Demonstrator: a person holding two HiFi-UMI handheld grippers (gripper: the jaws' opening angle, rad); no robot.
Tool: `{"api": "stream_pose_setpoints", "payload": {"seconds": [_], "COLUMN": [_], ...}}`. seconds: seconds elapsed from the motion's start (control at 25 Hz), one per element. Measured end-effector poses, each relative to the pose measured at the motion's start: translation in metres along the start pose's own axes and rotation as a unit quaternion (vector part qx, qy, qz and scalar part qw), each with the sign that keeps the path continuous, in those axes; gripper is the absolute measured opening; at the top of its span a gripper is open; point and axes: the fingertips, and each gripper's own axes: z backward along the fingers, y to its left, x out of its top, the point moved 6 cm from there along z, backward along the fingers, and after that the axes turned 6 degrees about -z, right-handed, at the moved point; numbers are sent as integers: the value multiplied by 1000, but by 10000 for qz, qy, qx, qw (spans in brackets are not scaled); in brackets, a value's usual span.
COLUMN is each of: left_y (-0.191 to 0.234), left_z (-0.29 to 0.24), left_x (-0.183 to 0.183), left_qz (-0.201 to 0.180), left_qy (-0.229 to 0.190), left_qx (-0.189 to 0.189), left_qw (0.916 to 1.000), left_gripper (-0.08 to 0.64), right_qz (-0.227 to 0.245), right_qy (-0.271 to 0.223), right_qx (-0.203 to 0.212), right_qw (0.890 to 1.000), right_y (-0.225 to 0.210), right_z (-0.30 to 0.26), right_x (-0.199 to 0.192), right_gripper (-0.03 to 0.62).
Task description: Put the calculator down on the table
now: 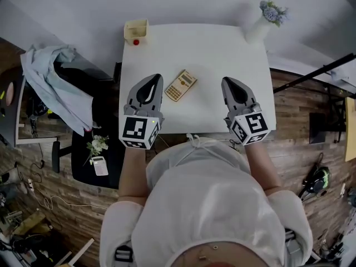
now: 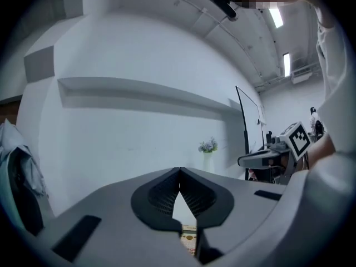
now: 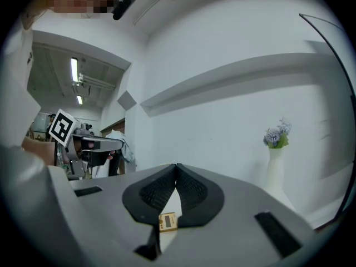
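Note:
A tan calculator [image 1: 181,85] lies flat on the white table [image 1: 222,54], tilted, between my two grippers and touched by neither. My left gripper [image 1: 154,78] hovers just left of it, jaws shut with nothing in them. My right gripper [image 1: 228,80] is further off to its right, also shut and empty. In the left gripper view the jaws meet at their tips [image 2: 179,170], and the calculator [image 2: 189,239] shows below through the gap. The right gripper view has its tips [image 3: 177,166] together too, with the calculator [image 3: 167,221] small beneath them.
A small yellow box [image 1: 136,31] with a red piece stands at the table's far left corner. A white vase with flowers [image 1: 261,21] is at the far right corner. A chair with pale cloth [image 1: 55,82] stands left of the table.

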Motion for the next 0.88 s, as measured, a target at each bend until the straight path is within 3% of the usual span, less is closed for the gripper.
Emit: {"api": "stream_pose_setpoints", "payload": {"seconds": [0.28, 0.48, 0.88], "left_y": [5, -4, -24], "left_z": [27, 36, 36], "left_x": [10, 13, 18], "left_qz": [105, 119, 11], "left_qy": [-245, -289, -180], "left_qx": [228, 196, 38], "left_qw": [9994, 9993, 9998], "left_gripper": [18, 18, 18], "right_qz": [462, 610, 525], "right_qy": [-328, -466, -493], "right_qx": [69, 54, 129], "right_qw": [9984, 9970, 9973], "right_y": [13, 16, 13], "right_z": [14, 26, 31], "right_x": [15, 22, 21], "right_gripper": [3, 2, 2]}}
